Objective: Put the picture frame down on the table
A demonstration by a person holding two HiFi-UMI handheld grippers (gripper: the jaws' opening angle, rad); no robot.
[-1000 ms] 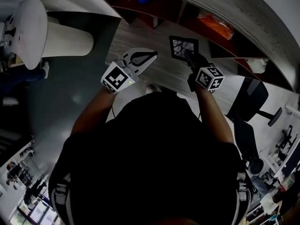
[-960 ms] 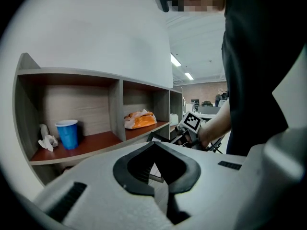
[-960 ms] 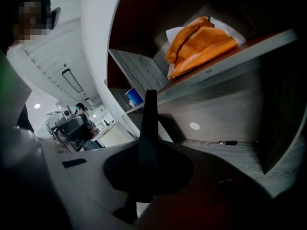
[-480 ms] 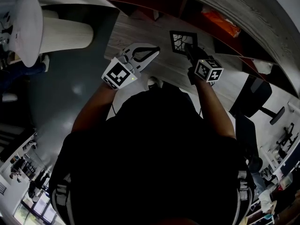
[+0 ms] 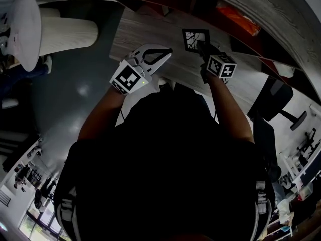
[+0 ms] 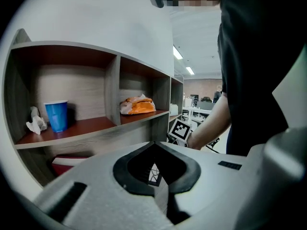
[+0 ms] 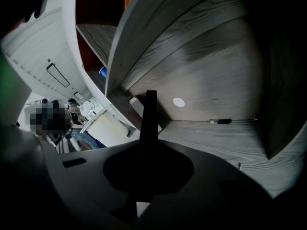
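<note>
Over the table (image 5: 145,30), picture frame (image 5: 194,38) now lower

You get most of it from left gripper view: wooden shelf unit (image 6: 112,87) ahead. Blue cup (image 6: 58,115) upright in left compartment, crumpled white paper (image 6: 35,121) just beside it. Orange bag (image 6: 138,105) in next compartment. Red-and-white box (image 6: 67,164) on level below. Your head view: black office chair (image 5: 271,102) at right, white ribbed cylinder (image 5: 67,34) at left, grey floor (image 5: 75,94).
</note>
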